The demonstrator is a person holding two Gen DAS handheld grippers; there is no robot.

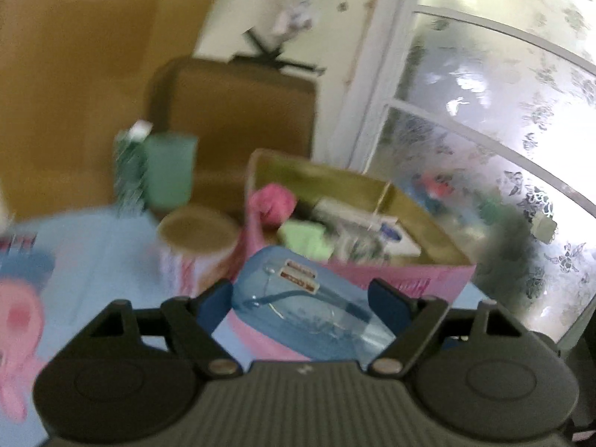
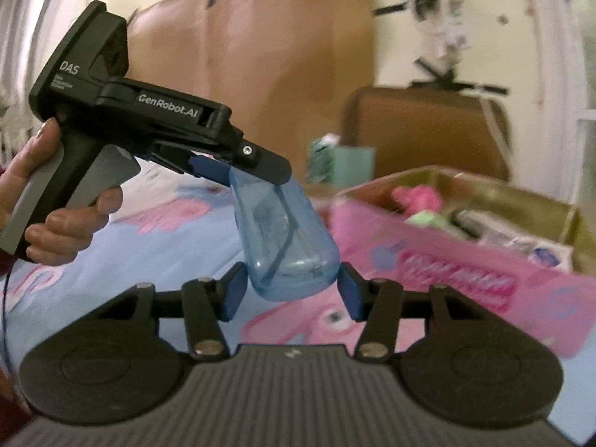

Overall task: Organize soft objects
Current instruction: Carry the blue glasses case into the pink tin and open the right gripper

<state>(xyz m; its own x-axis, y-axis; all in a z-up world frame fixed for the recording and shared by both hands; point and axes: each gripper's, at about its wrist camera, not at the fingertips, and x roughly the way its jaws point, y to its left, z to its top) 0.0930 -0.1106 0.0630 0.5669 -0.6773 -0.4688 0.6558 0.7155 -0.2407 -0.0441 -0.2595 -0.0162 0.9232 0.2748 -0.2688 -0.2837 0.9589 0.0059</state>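
My left gripper (image 1: 300, 301) is shut on a clear blue plastic case (image 1: 298, 301) with glasses inside and holds it in the air in front of the pink box (image 1: 409, 279). The right wrist view shows the left gripper (image 2: 238, 171) from the side, gripping the top end of the case (image 2: 287, 238). My right gripper (image 2: 292, 294) is open, its blue pads on either side of the case's lower end. The pink box (image 2: 465, 272) holds a pink soft item (image 1: 273, 201), a green cloth (image 1: 303, 238) and white packets.
A blue bedsheet with pink cartoon figures (image 2: 156, 231) lies below. A round tin (image 1: 197, 246), a green cup (image 1: 169, 171) and a brown suitcase (image 1: 238, 111) stand behind. A frosted window (image 1: 484, 130) is at the right.
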